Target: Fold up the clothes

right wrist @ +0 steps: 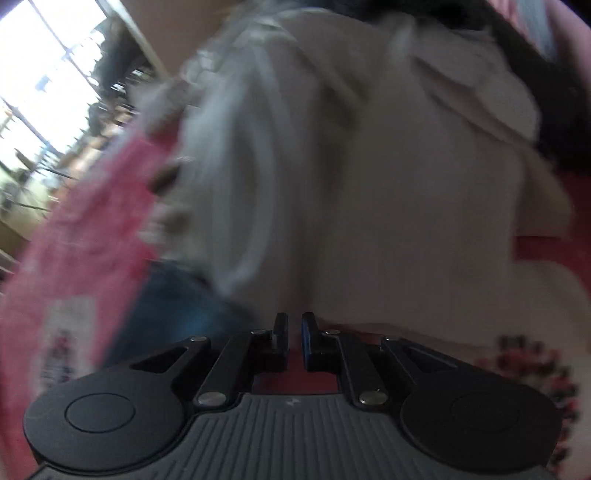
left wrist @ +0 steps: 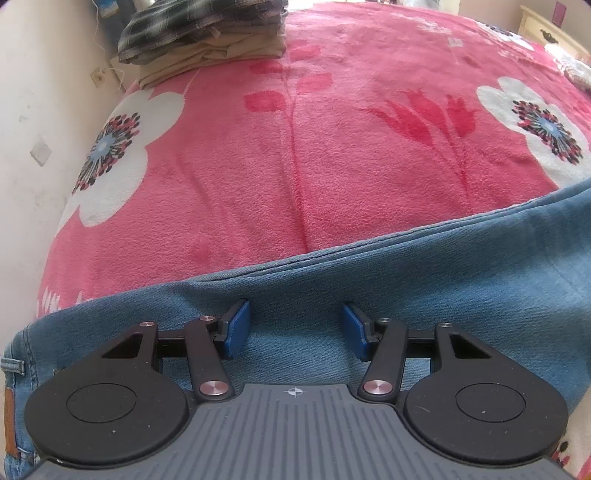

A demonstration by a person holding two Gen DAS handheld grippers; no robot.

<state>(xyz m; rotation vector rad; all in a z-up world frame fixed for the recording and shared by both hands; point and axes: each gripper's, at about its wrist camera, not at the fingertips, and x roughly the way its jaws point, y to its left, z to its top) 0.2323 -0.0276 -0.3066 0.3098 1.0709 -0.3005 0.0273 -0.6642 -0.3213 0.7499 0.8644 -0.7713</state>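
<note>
Blue jeans (left wrist: 406, 280) lie across the near edge of a pink flowered blanket (left wrist: 295, 166) in the left wrist view. My left gripper (left wrist: 297, 325) points down onto the denim, open, its blue pads apart with flat cloth between them and no fold pinched. The right wrist view is badly blurred. There my right gripper (right wrist: 294, 328) is shut with only a thin slit between the pads and nothing in it. It hangs in front of a heap of cream and white clothing (right wrist: 388, 184). A patch of blue denim (right wrist: 173, 306) shows at its lower left.
A folded stack with a plaid garment on top (left wrist: 207, 40) sits at the blanket's far left corner, beside a white wall (left wrist: 37, 110). A cream drawer unit (left wrist: 546, 29) stands at the far right. The right wrist view shows a bright window (right wrist: 44, 74) and the pink blanket (right wrist: 85, 240).
</note>
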